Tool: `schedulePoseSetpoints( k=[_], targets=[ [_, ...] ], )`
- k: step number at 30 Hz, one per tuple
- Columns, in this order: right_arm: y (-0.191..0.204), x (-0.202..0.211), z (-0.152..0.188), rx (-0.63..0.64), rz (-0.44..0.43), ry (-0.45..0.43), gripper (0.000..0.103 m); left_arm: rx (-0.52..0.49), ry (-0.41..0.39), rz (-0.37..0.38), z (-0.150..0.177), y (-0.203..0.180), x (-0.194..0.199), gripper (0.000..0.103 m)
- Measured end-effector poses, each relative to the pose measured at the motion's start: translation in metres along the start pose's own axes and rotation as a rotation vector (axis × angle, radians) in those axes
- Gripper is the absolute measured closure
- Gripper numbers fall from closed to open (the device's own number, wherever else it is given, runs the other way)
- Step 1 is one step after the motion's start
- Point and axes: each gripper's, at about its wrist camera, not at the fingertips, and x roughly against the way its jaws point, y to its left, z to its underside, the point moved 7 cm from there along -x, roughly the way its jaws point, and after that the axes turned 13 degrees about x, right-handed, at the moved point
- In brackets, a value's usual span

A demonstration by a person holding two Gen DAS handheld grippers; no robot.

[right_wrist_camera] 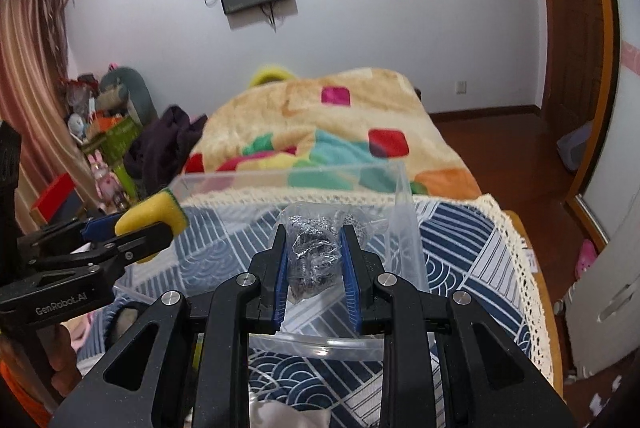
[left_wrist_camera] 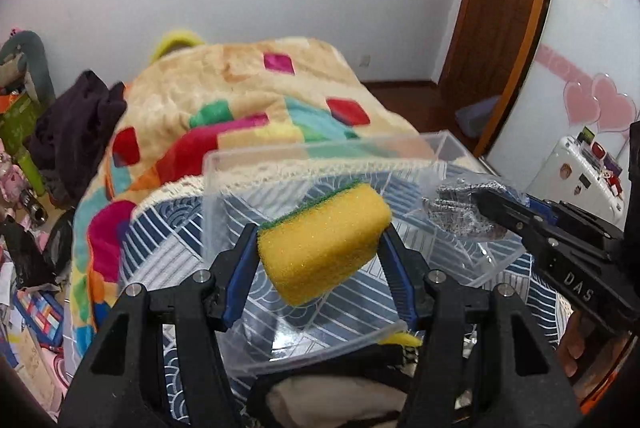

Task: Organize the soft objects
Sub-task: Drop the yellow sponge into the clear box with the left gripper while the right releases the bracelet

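Yellow sponge (left_wrist_camera: pixel 322 248) is being gripped by the left claw (left_wrist_camera: pixel 320 252) over the clear bin (left_wrist_camera: pixel 224 164); at 2 o'clock the right claw (right_wrist_camera: pixel 314 260) is clamping the bagged steel scourer (right_wrist_camera: pixel 314 252). Next: lowering, then releasing both inside.

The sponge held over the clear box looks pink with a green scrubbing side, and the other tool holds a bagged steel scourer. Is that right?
Not quite: the sponge is yellow, not pink, as the left wrist view shows. Its green side, the clear box beneath, and the bagged steel scourer between the other tool's fingers are right.
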Motion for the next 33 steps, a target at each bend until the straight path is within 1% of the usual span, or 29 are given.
schedulePoseSetpoints(
  k=[1, 4, 8, 10, 12, 14, 15, 16, 18, 20, 22, 23, 24, 25, 29, 30, 31, 33],
  targets=[
    [0.001, -0.003, 0.003, 0.003, -0.005, 0.023, 0.081, 0.008, 0.018, 0.011, 0.001, 0.000, -0.004, 0.044],
    [0.001, -0.006, 0.009, 0.024, 0.001, 0.049, 0.081, 0.034, 0.055, 0.029, 0.002, 0.003, -0.013, 0.044],
    [0.002, -0.009, 0.014, 0.034, -0.012, 0.075, 0.081, 0.036, 0.067, 0.013, 0.003, 0.007, -0.019, 0.043],
    [0.002, -0.008, 0.015, 0.040, -0.009, 0.080, 0.081, 0.026, 0.066, 0.000, 0.005, 0.007, -0.019, 0.040],
    [0.002, -0.008, 0.014, 0.051, -0.005, 0.085, 0.080, 0.018, 0.060, -0.009, 0.007, 0.007, -0.016, 0.034],
    [0.003, -0.006, 0.012, 0.055, -0.008, 0.086, 0.074, 0.017, 0.056, -0.003, 0.008, 0.007, -0.013, 0.031],
    [0.003, -0.004, 0.012, 0.055, -0.007, 0.084, 0.067, 0.018, 0.053, 0.000, 0.009, 0.007, -0.011, 0.027],
    [0.004, -0.001, 0.011, 0.057, -0.001, 0.075, 0.061, 0.020, 0.048, 0.002, 0.009, 0.006, -0.008, 0.026],
    [0.005, 0.003, 0.008, 0.068, 0.014, 0.060, 0.055, 0.021, 0.037, 0.006, 0.008, 0.006, -0.002, 0.026],
    [0.005, 0.012, 0.005, 0.086, 0.040, 0.043, 0.052, 0.023, 0.013, 0.013, 0.007, 0.007, 0.010, 0.026],
    [0.005, 0.023, 0.002, 0.096, 0.061, 0.017, 0.047, 0.019, -0.017, 0.013, 0.005, 0.007, 0.023, 0.022],
    [0.005, 0.026, 0.001, 0.096, 0.066, 0.006, 0.045, 0.014, -0.037, 0.011, 0.005, 0.007, 0.030, 0.019],
    [0.003, 0.034, 0.000, 0.094, 0.071, -0.013, 0.040, 0.008, -0.054, 0.011, 0.005, 0.006, 0.036, 0.016],
    [0.003, 0.038, -0.002, 0.091, 0.074, -0.025, 0.035, -0.005, -0.079, 0.014, 0.006, 0.005, 0.045, 0.015],
    [0.000, 0.055, -0.001, 0.085, 0.081, -0.063, 0.033, -0.050, -0.138, 0.010, 0.017, 0.002, 0.069, 0.011],
    [-0.001, 0.060, 0.001, 0.081, 0.081, -0.070, 0.031, -0.058, -0.146, 0.009, 0.021, 0.002, 0.073, 0.010],
    [0.000, 0.061, 0.002, 0.077, 0.080, -0.074, 0.027, -0.063, -0.150, 0.009, 0.026, 0.002, 0.076, 0.009],
    [-0.001, 0.065, 0.008, 0.068, 0.076, -0.085, 0.022, -0.066, -0.146, 0.010, 0.034, 0.004, 0.078, 0.009]
  ],
)
